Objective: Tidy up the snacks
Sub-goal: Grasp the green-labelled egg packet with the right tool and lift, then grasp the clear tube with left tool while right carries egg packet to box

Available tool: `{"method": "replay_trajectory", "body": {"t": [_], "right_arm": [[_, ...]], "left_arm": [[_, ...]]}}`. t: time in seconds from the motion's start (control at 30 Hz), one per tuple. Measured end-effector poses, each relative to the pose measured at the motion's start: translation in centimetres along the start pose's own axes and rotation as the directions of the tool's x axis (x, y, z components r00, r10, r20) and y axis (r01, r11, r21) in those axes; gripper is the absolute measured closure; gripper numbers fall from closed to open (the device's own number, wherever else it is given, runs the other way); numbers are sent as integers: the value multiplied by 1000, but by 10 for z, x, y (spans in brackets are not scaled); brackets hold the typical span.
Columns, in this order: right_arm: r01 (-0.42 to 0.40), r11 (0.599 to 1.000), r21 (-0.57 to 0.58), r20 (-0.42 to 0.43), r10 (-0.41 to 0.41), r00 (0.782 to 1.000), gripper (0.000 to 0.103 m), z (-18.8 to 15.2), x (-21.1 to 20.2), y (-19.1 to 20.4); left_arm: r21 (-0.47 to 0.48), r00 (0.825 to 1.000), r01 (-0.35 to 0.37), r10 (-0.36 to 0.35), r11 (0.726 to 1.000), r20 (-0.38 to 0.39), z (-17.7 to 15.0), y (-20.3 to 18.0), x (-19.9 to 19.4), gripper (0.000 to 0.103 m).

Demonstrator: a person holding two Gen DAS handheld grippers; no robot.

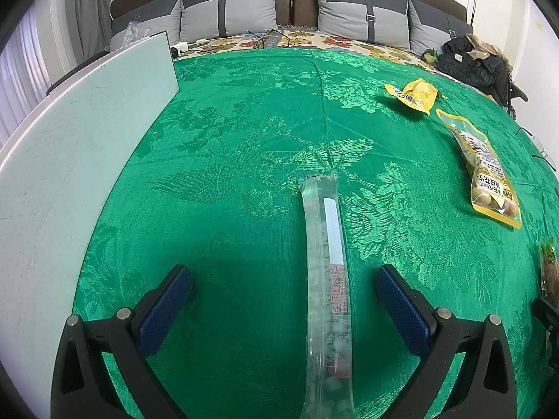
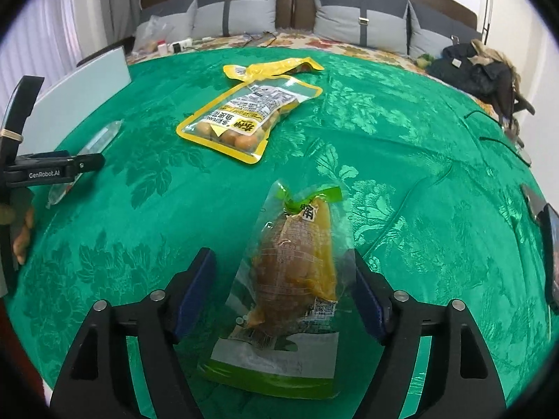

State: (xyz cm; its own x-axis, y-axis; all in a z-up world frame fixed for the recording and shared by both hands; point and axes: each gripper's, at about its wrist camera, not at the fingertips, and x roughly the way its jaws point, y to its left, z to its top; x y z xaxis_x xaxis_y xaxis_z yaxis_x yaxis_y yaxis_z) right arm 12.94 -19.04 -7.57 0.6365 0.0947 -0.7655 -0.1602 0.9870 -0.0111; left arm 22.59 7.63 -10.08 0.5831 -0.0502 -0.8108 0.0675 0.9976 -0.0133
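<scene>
- Snack packets are seen spread over a green brocade cloth [image 1: 244,111] with a woven leaf and bird pattern, which covers a bed.
- Left wrist view: a long clear snack tube [image 1: 326,289] lies flat on the cloth, lengthwise between the blue pads of the left gripper [image 1: 283,281]. The jaws are spread wide and neither pad touches the tube.
- In the same view a pale white board [image 1: 70,146] is laid along the left edge of the cloth. To the right, a small yellow packet [image 1: 417,95] and a larger yellow-bordered peanut bag [image 1: 484,167] are placed near each other, well apart from the tube.
- Behind the cloth, a floral sheet [image 1: 332,42], grey cushions [image 1: 229,8] against a dark headboard, and a heap of dark clothing [image 1: 471,59] at the right are visible; grey curtains hang at the left.
- Right wrist view: a clear packet with a brown and yellow filling [image 2: 293,272] and a green band rests on the cloth between the pads of the right gripper [image 2: 283,269]. The jaws are parted; the left pad stands clear of the packet, while contact at the right pad cannot be told.
- Further back the peanut bag [image 2: 241,122] is seen, with the small yellow packet [image 2: 269,66] just behind it. At the far left the left gripper [image 2: 75,167] is seen from the side above the clear snack tube [image 2: 101,136], beside the white board [image 2: 87,87].
</scene>
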Motion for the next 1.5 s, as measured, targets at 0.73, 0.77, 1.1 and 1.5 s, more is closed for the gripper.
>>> {"method": "replay_trajectory", "body": {"t": [0.73,0.77,1.1,1.5], "right_arm": [[0,1000,-1,2,0,1000,25,-1,1,1],[0,1000,-1,2,0,1000,25,-1,1,1],[-35,999,-1,-143,35,989,25,9,1,-3],[-80,985,151,-196,110,974,46,29,-33,-9]], "left_arm": [[0,1000,0,0,1000,0,0,0,0,0],[1,1000,0,0,1000,0,0,0,0,0],[22,995,18,-16,1000,-98,6,-3,1,0],[-54,962,246,-251,968,-111,-5,16,-62,85]]}}
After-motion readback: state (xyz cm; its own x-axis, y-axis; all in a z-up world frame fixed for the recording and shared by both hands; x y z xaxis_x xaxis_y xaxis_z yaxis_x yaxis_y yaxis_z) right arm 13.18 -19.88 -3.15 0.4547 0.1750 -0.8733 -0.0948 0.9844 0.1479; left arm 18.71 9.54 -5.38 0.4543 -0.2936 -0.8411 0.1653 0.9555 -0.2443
